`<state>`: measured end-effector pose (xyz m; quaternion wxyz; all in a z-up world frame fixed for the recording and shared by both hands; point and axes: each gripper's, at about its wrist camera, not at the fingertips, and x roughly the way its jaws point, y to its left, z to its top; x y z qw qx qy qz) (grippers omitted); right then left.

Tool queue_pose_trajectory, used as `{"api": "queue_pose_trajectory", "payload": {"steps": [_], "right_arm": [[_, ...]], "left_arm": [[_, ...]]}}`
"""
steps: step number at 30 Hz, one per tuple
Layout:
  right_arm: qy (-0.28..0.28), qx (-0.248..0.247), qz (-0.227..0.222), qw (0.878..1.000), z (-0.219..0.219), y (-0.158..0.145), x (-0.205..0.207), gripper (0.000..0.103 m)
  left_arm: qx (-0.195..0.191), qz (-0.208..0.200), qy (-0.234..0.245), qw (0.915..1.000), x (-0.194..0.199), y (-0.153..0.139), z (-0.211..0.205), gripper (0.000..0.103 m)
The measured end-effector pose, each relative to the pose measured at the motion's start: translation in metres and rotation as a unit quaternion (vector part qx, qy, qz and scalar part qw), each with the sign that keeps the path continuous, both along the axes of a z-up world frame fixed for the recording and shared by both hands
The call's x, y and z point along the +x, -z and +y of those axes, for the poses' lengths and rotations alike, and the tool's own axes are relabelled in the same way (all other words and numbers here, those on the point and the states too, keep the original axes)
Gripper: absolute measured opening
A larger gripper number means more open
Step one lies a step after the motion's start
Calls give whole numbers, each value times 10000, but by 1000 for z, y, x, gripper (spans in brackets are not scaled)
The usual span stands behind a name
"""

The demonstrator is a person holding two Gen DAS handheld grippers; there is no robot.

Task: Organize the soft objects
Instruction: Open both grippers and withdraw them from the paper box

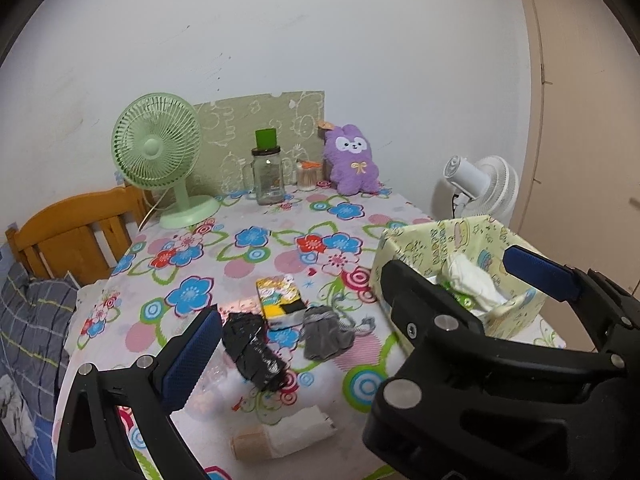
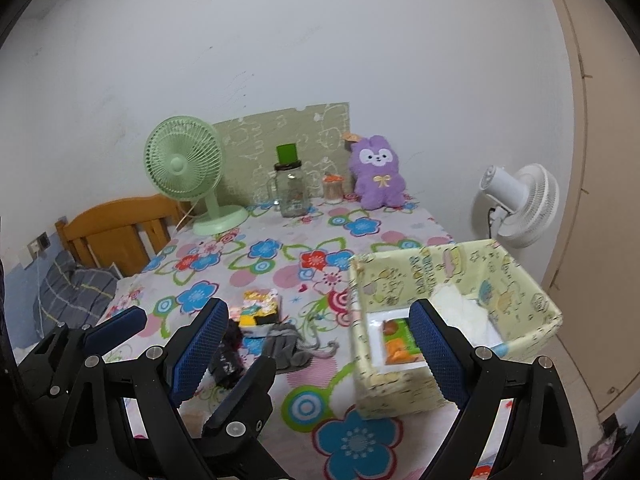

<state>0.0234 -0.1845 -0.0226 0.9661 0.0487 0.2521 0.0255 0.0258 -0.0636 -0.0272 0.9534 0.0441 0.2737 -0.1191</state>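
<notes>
A grey sock (image 1: 326,334) (image 2: 290,348), a black crumpled bag (image 1: 254,350) (image 2: 228,358) and a yellow-green packet (image 1: 280,294) (image 2: 260,306) lie on the floral table. A pale yellow fabric box (image 1: 416,246) (image 2: 400,384) stands at the right, holding white cloth (image 1: 470,280) (image 2: 460,304) and a green-orange packet (image 2: 400,340). A purple plush (image 1: 352,160) (image 2: 378,174) sits at the back. My left gripper (image 1: 362,312) is open and empty above the sock. My right gripper (image 2: 320,356) is open and empty, over the box's near left side.
A green fan (image 1: 158,152) (image 2: 184,168), a glass jar (image 1: 268,176) (image 2: 290,188) and a small container (image 1: 308,174) stand at the back. A white fan (image 2: 520,204) is beyond the table's right edge. A wooden headboard (image 1: 72,232) is at left. A white roll (image 1: 288,432) lies near front.
</notes>
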Motion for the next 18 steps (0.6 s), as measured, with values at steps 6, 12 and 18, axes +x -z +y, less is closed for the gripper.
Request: {"api": "queue_pose_trajectory", "payload": {"steps": [6, 12, 18], "right_arm": [[-127, -28, 113, 9999, 15, 14, 1, 94], [-236, -22, 229, 9995, 29, 28, 2, 94], [-292, 26, 350, 9990, 40, 47, 4, 94]], "left_arm": [[-12, 115, -74, 9999, 0, 15, 13, 102], [-27, 260, -155, 9995, 0, 31, 26, 102], [3, 466, -238, 9986, 0, 50, 36, 101]]}}
